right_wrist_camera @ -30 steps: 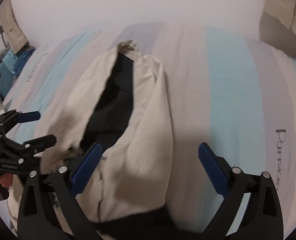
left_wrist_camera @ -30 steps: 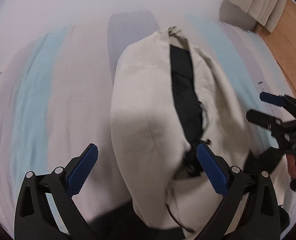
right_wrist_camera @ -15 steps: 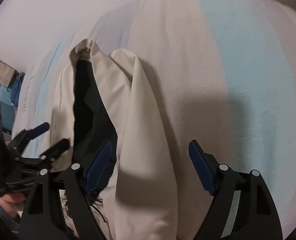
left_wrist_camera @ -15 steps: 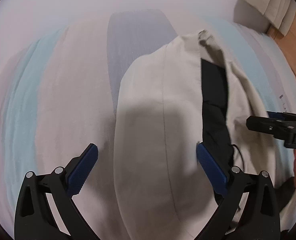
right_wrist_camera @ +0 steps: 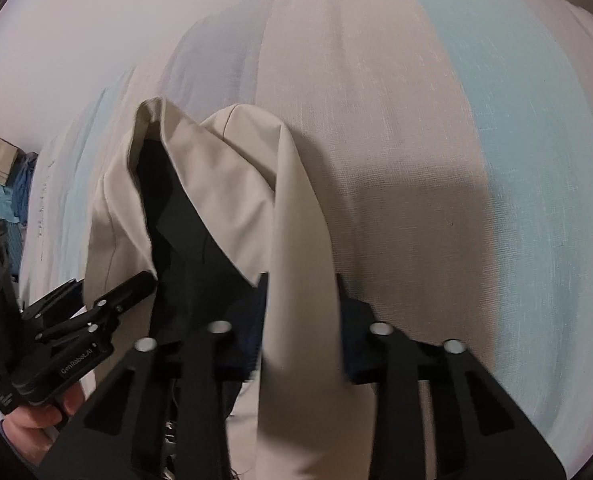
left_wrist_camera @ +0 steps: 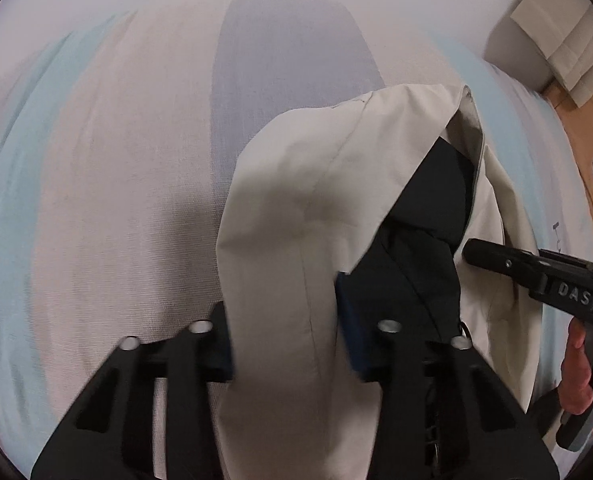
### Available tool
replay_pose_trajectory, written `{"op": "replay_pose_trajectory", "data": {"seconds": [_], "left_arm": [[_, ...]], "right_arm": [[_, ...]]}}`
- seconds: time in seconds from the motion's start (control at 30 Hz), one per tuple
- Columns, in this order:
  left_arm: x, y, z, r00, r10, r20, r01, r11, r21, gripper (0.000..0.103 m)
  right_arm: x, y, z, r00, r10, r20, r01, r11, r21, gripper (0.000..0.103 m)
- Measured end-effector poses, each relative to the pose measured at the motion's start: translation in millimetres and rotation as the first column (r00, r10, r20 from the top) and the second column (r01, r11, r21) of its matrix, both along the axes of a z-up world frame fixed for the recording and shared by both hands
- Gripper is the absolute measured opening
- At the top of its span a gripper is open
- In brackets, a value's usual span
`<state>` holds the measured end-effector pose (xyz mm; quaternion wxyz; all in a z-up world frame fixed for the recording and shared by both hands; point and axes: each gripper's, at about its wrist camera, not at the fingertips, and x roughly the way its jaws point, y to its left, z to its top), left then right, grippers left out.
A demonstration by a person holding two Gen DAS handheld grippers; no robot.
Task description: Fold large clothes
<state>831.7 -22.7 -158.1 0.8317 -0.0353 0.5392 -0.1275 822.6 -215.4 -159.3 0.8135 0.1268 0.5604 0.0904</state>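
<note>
A cream jacket [left_wrist_camera: 296, 184] with a black lining [left_wrist_camera: 428, 248] lies bunched on the striped bed. My left gripper [left_wrist_camera: 284, 328] has closed in on a fold of cream fabric, which fills the gap between its blue pads. My right gripper [right_wrist_camera: 302, 328] has likewise closed on the other cream edge [right_wrist_camera: 296, 240] of the jacket. Each gripper shows in the other's view, the right one at the right edge [left_wrist_camera: 536, 276], the left one at the lower left [right_wrist_camera: 96, 320]. The black lining [right_wrist_camera: 184, 232] lies open between the two cream sides.
The bedspread [left_wrist_camera: 116, 200] has pale blue, cream and grey stripes. A cream curtain [left_wrist_camera: 564, 40] and wooden floor [left_wrist_camera: 588, 128] are at the far right. Blue and beige clothes [right_wrist_camera: 4, 184] hang at the left edge of the right wrist view.
Both grippers were wide open over the jacket. They moved forward and down, and their jaws have narrowed onto the cream fabric on either side.
</note>
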Motion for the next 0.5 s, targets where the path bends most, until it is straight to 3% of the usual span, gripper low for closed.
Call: {"op": "replay_pose_trajectory", "data": {"seconds": [0.07, 0.13, 0.33, 0.5], "left_arm": [[-1.2, -2.4, 1.9, 1.0, -0.015, 0.015, 0.014, 1.0, 0.019, 0.015], [-6.4, -6.9, 7.6, 0.999, -0.026, 0.033, 0.024, 0.999, 0.046, 0.01], [-17.9, -15.9, 34.6, 0.996, -0.027, 0.082, 0.022, 0.997, 0.069, 0.006], [-40.6, -12.0, 62.6, 0.992, -0.033, 0.123, 0.023, 0.997, 0.08, 0.005]], "right_arm": [[-1.3, 2.6, 1.1, 1.0, 0.005, 0.007, -0.005, 1.0, -0.018, 0.017], [-4.1, -1.1, 1.4, 1.0, -0.003, 0.014, 0.003, 1.0, -0.019, 0.012], [-28.8, -4.2, 21.3, 0.997, -0.01, 0.073, 0.013, 0.999, -0.044, 0.01], [-53.7, -9.1, 55.3, 0.99, -0.004, 0.139, 0.016, 0.996, -0.089, 0.01]]}}
